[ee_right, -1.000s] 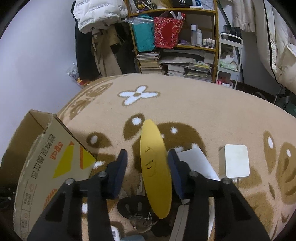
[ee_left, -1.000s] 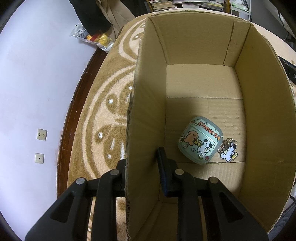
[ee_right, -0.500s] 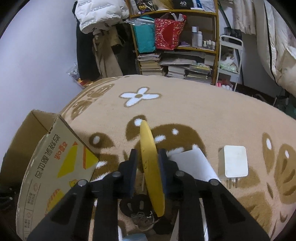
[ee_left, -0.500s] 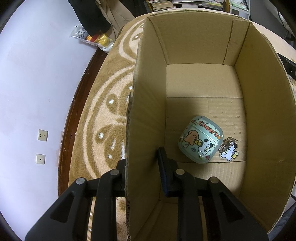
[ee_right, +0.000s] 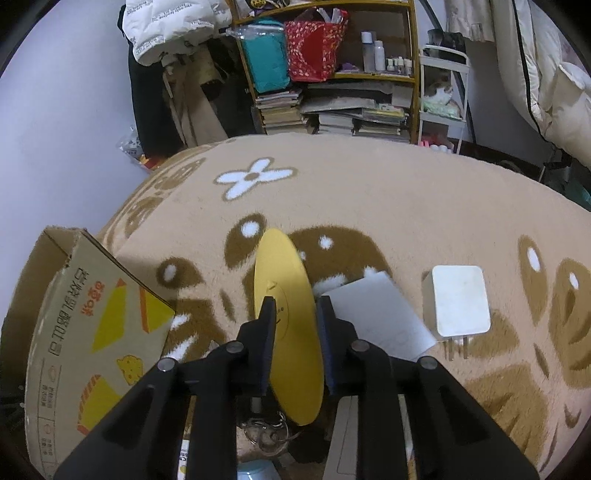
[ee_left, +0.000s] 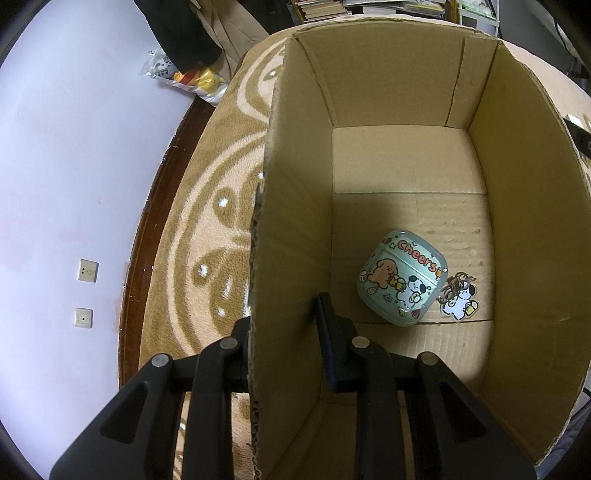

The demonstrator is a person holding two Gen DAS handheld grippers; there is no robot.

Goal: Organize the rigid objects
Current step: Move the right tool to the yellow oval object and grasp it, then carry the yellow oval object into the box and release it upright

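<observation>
Since a second ago our right gripper (ee_right: 293, 317) has closed its fingers on the yellow disc (ee_right: 286, 295), now lifted edge-up above the carpet (ee_right: 369, 199). Left gripper (ee_left: 284, 328) stays clamped on the cardboard box (ee_left: 524, 229) wall; earbud case (ee_left: 402, 282) inside. Disc probably goes boxward next.

Rug (ee_right: 388, 192): tan pile, brown blotches, white flower motif upper centre. Bookshelf (ee_right: 332, 55) at top of right wrist view: teal bag (ee_right: 266, 59), red bag (ee_right: 317, 48), small bottles, book stacks (ee_right: 332, 114) below. White jacket (ee_right: 166, 26) upper left. Left wrist view: two wall sockets (ee_left: 88, 270) at left, dark skirting beside rug.
</observation>
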